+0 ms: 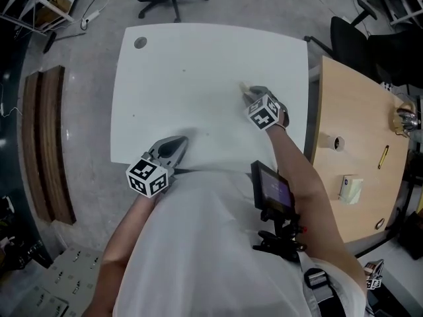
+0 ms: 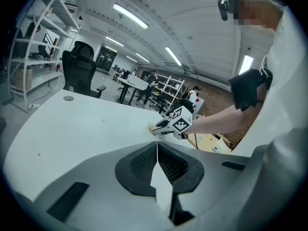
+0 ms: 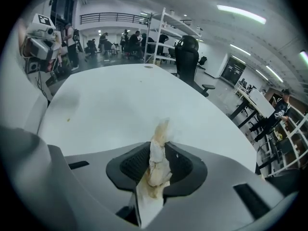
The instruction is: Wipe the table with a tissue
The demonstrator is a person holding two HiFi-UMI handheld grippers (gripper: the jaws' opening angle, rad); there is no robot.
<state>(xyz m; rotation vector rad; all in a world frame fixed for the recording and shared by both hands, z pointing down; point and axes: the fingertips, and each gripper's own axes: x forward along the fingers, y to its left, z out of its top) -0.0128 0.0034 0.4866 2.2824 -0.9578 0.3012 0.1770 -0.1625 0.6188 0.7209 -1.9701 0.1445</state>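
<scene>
just left of table edge, right gripper clamps tissue; open surface leftward.

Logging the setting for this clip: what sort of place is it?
Probably an open-plan lab or workshop office: a white table with a black office chair beyond it, metal shelving racks, and people busy further back under strip lighting.
</scene>
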